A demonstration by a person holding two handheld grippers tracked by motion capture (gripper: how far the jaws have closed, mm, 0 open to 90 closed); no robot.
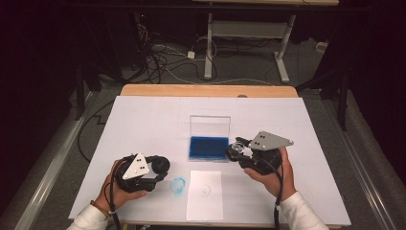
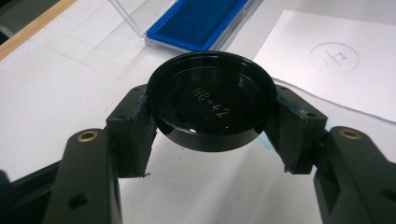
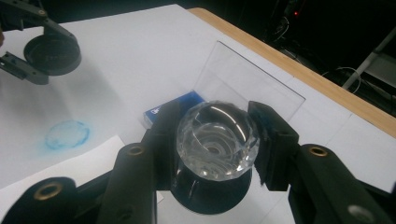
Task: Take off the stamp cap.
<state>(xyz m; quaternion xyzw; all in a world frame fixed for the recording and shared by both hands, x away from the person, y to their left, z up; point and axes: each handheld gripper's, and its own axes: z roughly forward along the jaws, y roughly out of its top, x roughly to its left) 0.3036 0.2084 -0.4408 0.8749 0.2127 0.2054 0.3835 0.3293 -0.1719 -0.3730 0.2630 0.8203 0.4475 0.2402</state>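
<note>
My left gripper (image 1: 154, 170) at the front left is shut on a round black cap (image 1: 162, 165). In the left gripper view the cap (image 2: 211, 100) reads "HB-42" and sits level between the two pads (image 2: 133, 126), just above the table. My right gripper (image 1: 238, 152) is shut on a stamp with a clear faceted top (image 1: 234, 150), right of the blue ink pad (image 1: 208, 147). In the right gripper view the stamp's clear top (image 3: 217, 135) sits over a black base (image 3: 210, 193), gripped from both sides.
The ink pad's clear lid (image 1: 209, 125) stands open behind it. A white paper sheet (image 1: 205, 203) with a faint round stamp mark (image 1: 205, 190) lies at the front edge. A blue ink smudge (image 1: 178, 185) marks the white table cover (image 1: 143, 120) beside it.
</note>
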